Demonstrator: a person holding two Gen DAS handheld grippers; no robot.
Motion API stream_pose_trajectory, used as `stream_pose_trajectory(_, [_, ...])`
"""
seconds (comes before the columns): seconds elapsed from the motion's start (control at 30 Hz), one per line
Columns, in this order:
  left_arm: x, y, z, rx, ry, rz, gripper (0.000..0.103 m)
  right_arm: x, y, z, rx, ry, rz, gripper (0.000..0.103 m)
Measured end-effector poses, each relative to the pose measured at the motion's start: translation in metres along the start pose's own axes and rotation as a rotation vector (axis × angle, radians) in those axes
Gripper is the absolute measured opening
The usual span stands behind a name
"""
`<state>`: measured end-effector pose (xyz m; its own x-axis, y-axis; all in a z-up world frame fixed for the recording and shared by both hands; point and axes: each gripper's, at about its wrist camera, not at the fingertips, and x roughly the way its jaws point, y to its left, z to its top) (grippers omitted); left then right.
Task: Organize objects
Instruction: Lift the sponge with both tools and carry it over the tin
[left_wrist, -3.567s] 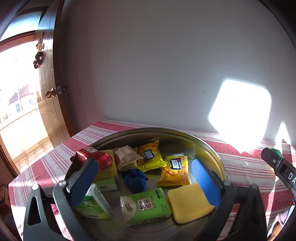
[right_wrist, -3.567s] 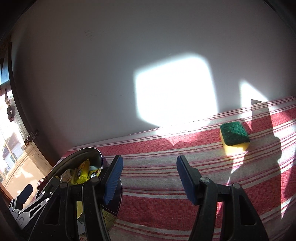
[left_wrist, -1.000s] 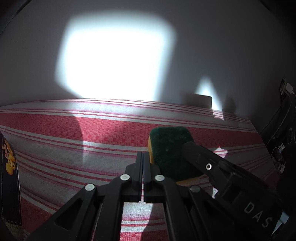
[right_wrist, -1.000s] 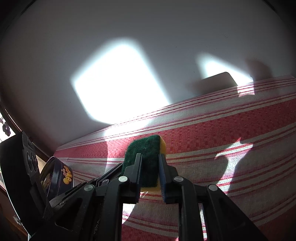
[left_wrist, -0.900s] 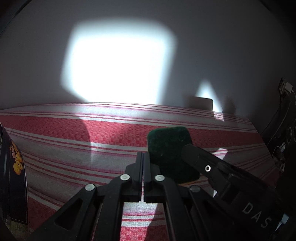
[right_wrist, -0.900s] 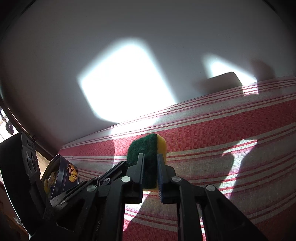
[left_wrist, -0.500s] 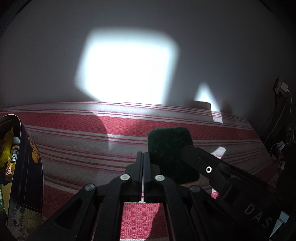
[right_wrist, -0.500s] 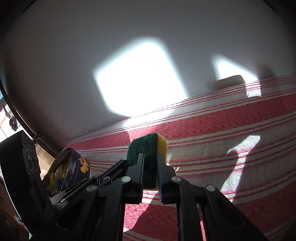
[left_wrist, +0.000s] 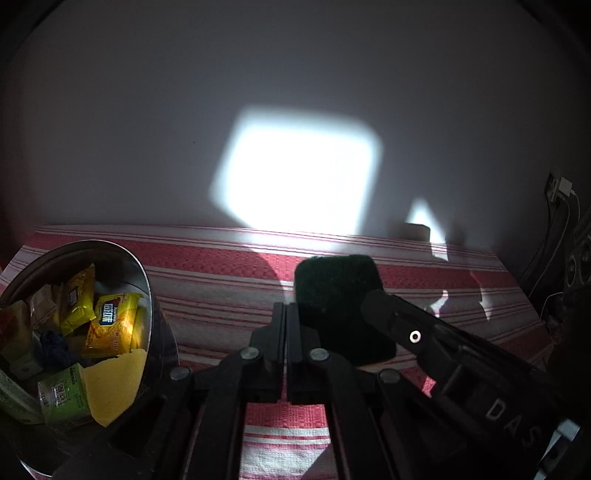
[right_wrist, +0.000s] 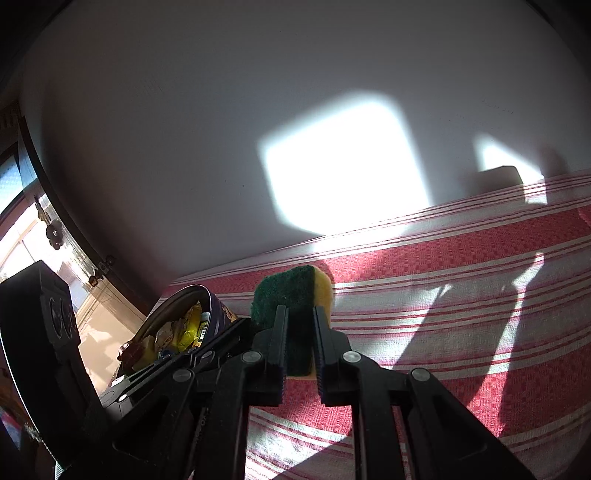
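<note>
The green-and-yellow sponge (right_wrist: 295, 295) is pinched on edge between the fingers of the right tool (right_wrist: 298, 314), clear of the striped table (right_wrist: 461, 295). The left tool (left_wrist: 286, 314) is pressed together on nothing, just beside it. The round tin (left_wrist: 146, 284) of packets lies to the left, nearer the left tool; the sponge is probably to be carried that way.

Left gripper (left_wrist: 286, 310) fully closed and empty over the red-striped counter (left_wrist: 221, 280), dark green sponge (left_wrist: 338, 295) just beyond it clamped by the right gripper (left_wrist: 373, 299), round tin (left_wrist: 147, 280) at left holding yellow snack packets (left_wrist: 110, 325) and a yellow sponge (left_wrist: 110, 384).
</note>
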<state>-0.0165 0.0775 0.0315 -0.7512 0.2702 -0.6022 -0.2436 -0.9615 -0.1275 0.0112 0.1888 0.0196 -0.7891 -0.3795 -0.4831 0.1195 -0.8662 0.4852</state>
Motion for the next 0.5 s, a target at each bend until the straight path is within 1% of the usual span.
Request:
stream_pose_trajectory(0.2, [-0.022, 0.033, 0.006, -0.026, -0.046, 0.036, 0.000, 0.004, 0.042, 0.000, -0.056, 0.000, 0.026, 0.014])
stream_pose_trajectory(0.37, [-0.042, 0.064, 0.011, -0.047, -0.096, 0.088, 0.000, 0.013, 0.080, -0.001, -0.104, -0.002, 0.068, 0.014])
stream_pose_trajectory(0.5, [-0.050, 0.099, 0.013, -0.078, -0.117, 0.136, 0.000, 0.028, 0.112, -0.003, -0.145, 0.010, 0.108, 0.014])
